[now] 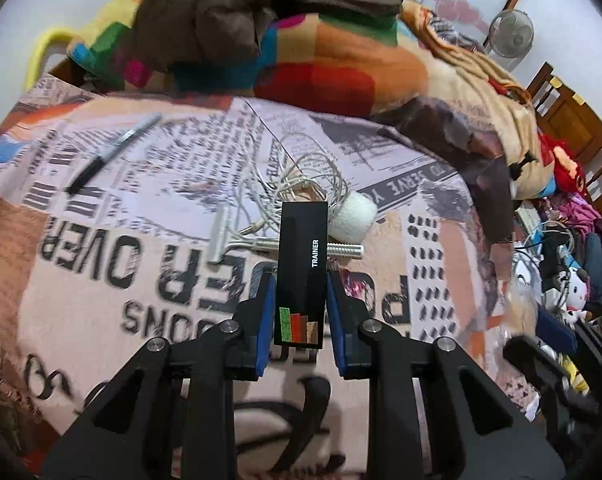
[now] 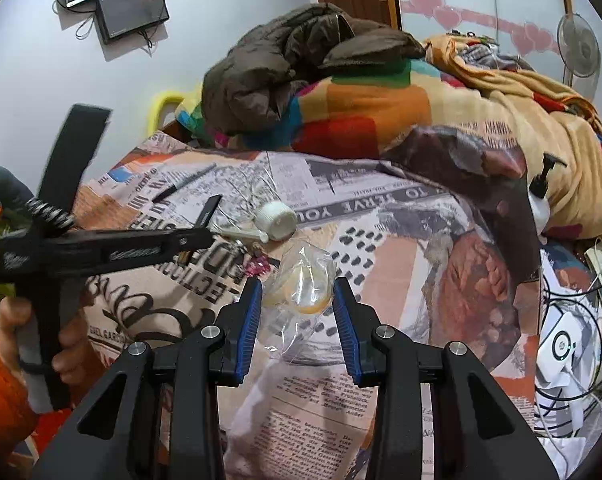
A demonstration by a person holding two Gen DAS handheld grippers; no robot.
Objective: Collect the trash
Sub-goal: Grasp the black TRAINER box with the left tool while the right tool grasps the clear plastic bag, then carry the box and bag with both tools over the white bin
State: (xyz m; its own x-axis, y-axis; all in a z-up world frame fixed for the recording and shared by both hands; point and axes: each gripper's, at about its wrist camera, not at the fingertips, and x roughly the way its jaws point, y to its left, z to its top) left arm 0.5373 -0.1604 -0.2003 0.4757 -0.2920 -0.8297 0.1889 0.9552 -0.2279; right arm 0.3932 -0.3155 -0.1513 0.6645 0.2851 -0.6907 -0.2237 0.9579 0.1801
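My left gripper (image 1: 301, 300) is shut on a slim black box marked TRAINER (image 1: 301, 272), held above the newspaper-print bedspread (image 1: 141, 264). The box also shows in the right wrist view (image 2: 207, 212). My right gripper (image 2: 297, 300) is open around a crumpled clear plastic bag (image 2: 301, 280) lying on the bedspread; its pads (image 2: 248, 320) stand on either side of it. Beyond the box lie a white roll (image 1: 355, 218), a tangle of white cable (image 1: 301, 176) and a metal razor-like tool (image 1: 237, 240).
A black pen (image 1: 105, 156) lies at the left. A brown jacket (image 2: 285, 60) and colourful blankets (image 2: 381, 108) are piled at the back. A pump bottle (image 2: 539, 196) lies on the right. Cables and clutter (image 2: 573, 340) fill the floor on the right.
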